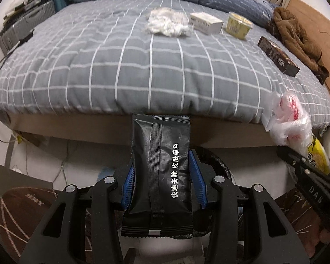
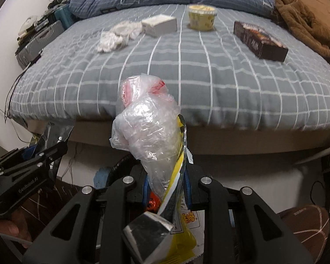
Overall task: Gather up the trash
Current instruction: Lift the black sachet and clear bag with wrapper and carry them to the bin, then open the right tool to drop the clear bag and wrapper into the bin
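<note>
Left claw (image 1: 161,180): clamped on a black crinkled foil packet (image 1: 160,171) with white lettering, held upright below the bed's edge. Right claw (image 2: 165,187): gripped a yellow snack wrapper (image 2: 182,237) and a clear crumpled plastic bag (image 2: 147,129). On the grey checked bed (image 1: 99,66) beyond: white tissue wad (image 1: 167,23), white box (image 1: 205,23), yellow cup (image 1: 238,25), dark carton (image 1: 278,56).

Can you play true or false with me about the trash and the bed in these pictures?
1. The left gripper holds a black packet. True.
2. The right gripper is empty. False: its jaws are shut on a clear plastic bag and a yellow wrapper.
3. A yellow cup sits on the bed. True.
4. The dark box lies on the floor. False: it lies on the bed.
5. The white box sits next to the crumpled white wad. True.
</note>
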